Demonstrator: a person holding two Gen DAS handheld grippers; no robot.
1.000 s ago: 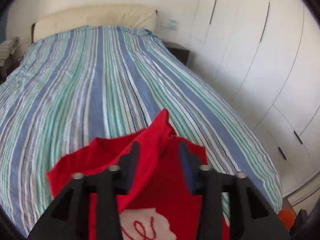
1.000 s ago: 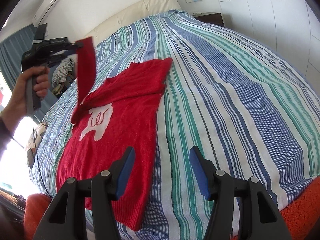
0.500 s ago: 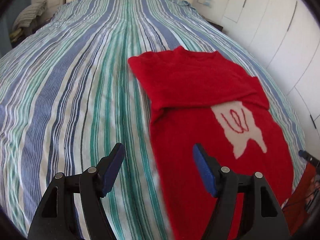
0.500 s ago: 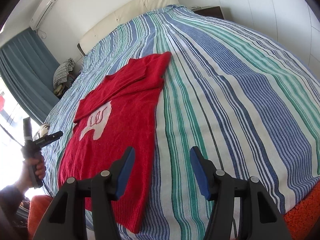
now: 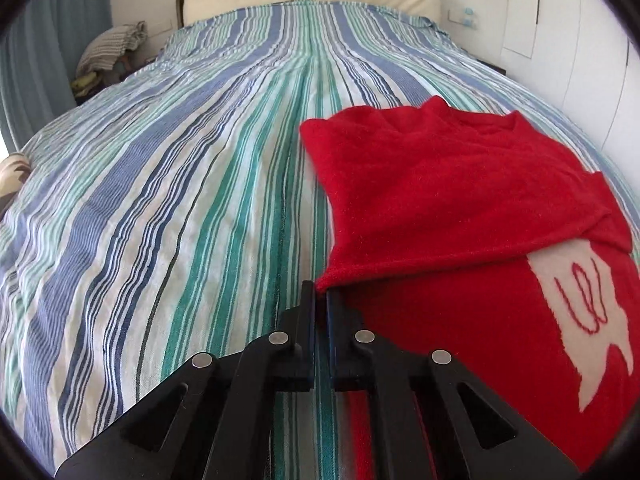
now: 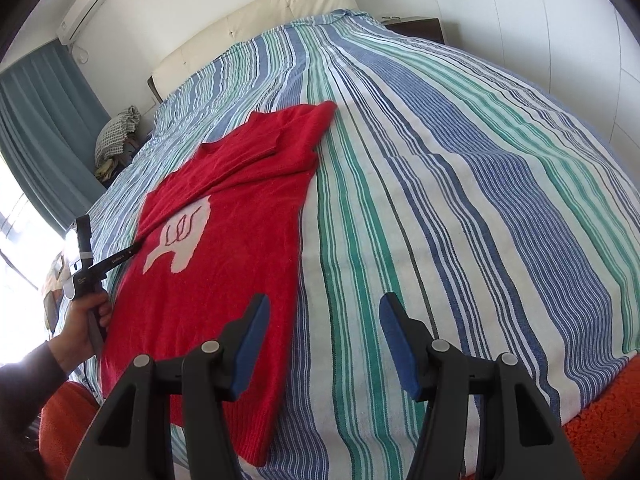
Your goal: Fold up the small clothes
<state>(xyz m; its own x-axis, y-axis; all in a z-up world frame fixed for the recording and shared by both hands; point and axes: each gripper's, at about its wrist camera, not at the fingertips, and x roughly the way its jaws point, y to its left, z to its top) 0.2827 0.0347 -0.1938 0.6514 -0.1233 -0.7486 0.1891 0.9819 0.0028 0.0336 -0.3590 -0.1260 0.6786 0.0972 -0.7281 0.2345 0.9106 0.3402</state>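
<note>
A red sweater [image 6: 224, 264] lies flat on the striped bedspread [image 6: 460, 184], toward the left side of the bed as the person faces it; both sleeves are already folded in across the chest, above the white patch with the red scribble [image 6: 180, 236]; its hem sits near the foot of the bed, just beside the right gripper [image 6: 320, 340].

The left gripper [image 5: 320, 300] has its jaws pressed together at the sweater's left edge, right where the folded sleeve meets the body; from the left wrist view I cannot tell for sure whether a bit of knit is pinched between them or they are merely clenched against the edge; the red cloth does seem to run in between. The right gripper hangs over the hem corner with its jaws spread wide, holding nothing.

To my eye the step in hand is the lengthwise fold; to do it well, the left pinch should take both layers, sleeve and body, so the sleeve does not slide out when lifted; the right one would do best to bite the hem on the same side, so the edge rises as one straight line; then carry it across low and lay it level with the far edge.

Counting up: one sweater; one bed, one headboard [image 6: 256, 28]; two grippers; one heap of clothes [image 6: 116, 136] beside the bed.
</note>
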